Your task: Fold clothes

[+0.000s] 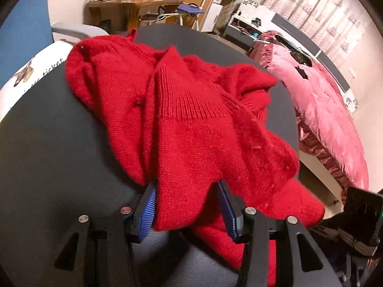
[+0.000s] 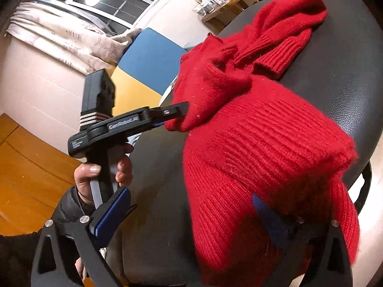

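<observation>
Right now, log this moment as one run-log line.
task: fold clothes | left gripper: shut on red sweater | right gripper: open, sweater draped over one finger | surface: black table

The left wrist camera sits just behind the left gripper [image 1: 186, 205] and looks forward and down, very close to the red sweater [image 1: 182, 110]. The right wrist camera sits behind the right gripper [image 2: 191, 215], also close, looking across to the left gripper [image 2: 167, 117]. Both see the sweater, the dark table [image 1: 47, 143] and the wooden desk [image 1: 134, 4] far ahead.
</observation>
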`<state>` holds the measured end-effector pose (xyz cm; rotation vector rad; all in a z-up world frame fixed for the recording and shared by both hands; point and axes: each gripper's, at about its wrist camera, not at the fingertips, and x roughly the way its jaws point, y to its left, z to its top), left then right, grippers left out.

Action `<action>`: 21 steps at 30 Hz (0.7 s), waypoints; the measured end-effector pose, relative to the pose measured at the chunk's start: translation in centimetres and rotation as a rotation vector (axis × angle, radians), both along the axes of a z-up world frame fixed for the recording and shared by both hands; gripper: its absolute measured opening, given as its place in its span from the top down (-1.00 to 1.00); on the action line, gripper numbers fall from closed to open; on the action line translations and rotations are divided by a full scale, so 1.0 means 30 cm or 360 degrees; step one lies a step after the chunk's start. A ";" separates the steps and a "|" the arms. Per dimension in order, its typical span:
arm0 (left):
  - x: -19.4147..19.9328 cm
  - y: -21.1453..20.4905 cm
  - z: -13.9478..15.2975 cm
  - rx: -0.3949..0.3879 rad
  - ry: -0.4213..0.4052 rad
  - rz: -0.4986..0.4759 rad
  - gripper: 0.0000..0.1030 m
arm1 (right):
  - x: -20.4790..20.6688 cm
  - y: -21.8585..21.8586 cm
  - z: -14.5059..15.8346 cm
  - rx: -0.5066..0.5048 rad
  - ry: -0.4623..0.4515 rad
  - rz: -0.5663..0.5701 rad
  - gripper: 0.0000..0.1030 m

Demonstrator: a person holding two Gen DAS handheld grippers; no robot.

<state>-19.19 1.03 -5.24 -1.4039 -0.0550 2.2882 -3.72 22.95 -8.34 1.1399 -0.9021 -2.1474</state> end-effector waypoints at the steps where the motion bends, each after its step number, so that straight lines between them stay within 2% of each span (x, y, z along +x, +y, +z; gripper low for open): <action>1: -0.001 -0.001 0.002 0.0013 -0.0002 0.0007 0.51 | 0.008 0.008 0.002 -0.0004 0.0005 -0.0002 -1.00; 3: -0.003 -0.004 0.007 0.0039 -0.0007 0.0020 0.74 | -0.007 -0.050 0.004 0.0022 -0.0004 -0.0008 -1.00; 4: -0.004 -0.005 0.010 0.0052 -0.0010 0.0027 0.90 | 0.000 -0.059 0.031 0.0089 0.0002 -0.0014 -1.00; 8: 0.007 -0.054 0.051 0.0137 0.0015 0.0083 0.93 | 0.038 -0.138 0.124 0.0279 0.0211 0.0064 -1.00; 11: 0.024 -0.140 0.093 0.0235 0.0025 0.0177 0.93 | 0.022 -0.154 0.161 0.0285 0.0266 0.0084 -1.00; 14: 0.090 -0.262 0.155 0.0367 0.0092 0.0307 0.94 | -0.023 -0.134 0.165 0.0313 0.0233 0.0006 -1.00; 16: 0.134 -0.344 0.198 0.0456 0.0139 0.0394 0.94 | -0.047 -0.125 0.158 0.0248 0.0171 -0.0046 -1.00; 18: 0.187 -0.427 0.237 0.0519 0.0184 0.0473 0.94 | -0.032 -0.123 0.159 0.0212 0.0181 -0.0065 -1.00; 21: 0.358 -0.637 0.289 0.0592 0.0261 0.0666 0.94 | -0.023 -0.154 0.168 0.0182 0.0181 -0.0062 -1.00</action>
